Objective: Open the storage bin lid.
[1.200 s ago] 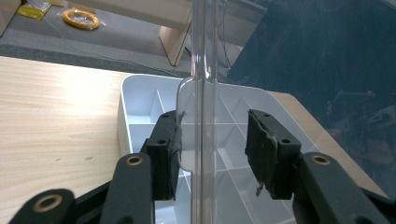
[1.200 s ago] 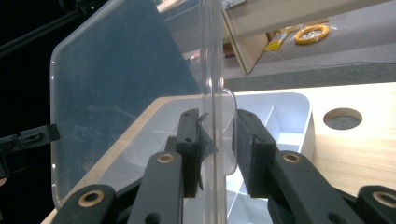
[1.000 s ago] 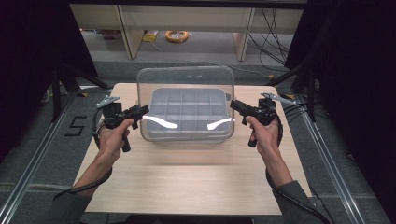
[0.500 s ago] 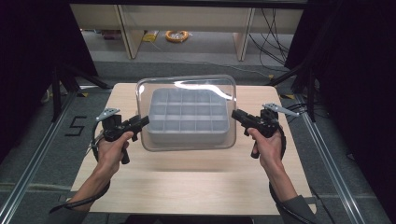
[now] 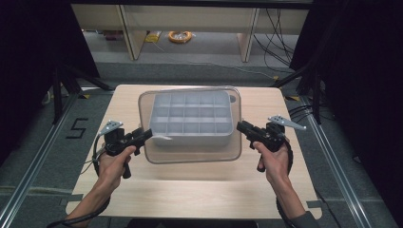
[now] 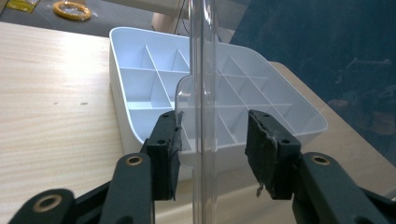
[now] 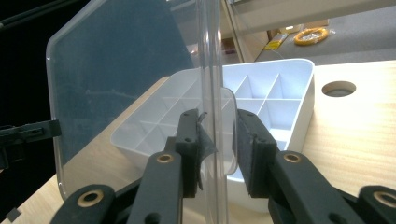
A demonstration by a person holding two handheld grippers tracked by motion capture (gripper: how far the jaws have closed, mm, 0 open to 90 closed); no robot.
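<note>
Two grippers (image 5: 148, 136) (image 5: 241, 127) clamped on clear lid (image 5: 190, 154), above empty white divided tray (image 5: 190, 116)

This looks like a lab or test bay set up for recording. A plain wooden surface (image 5: 190, 190) stands on grey carpet with metal floor rails (image 5: 332, 156) either side, black curtains (image 5: 361, 71) hang around it, a taped number five (image 5: 76, 128) marks the floor, and cables (image 5: 275, 28) trail beneath a bench behind.

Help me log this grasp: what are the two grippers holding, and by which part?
The clear lid, held above the white divided tray. The left gripper clamps a tab on its left edge, the right gripper a tab on its right edge.
</note>
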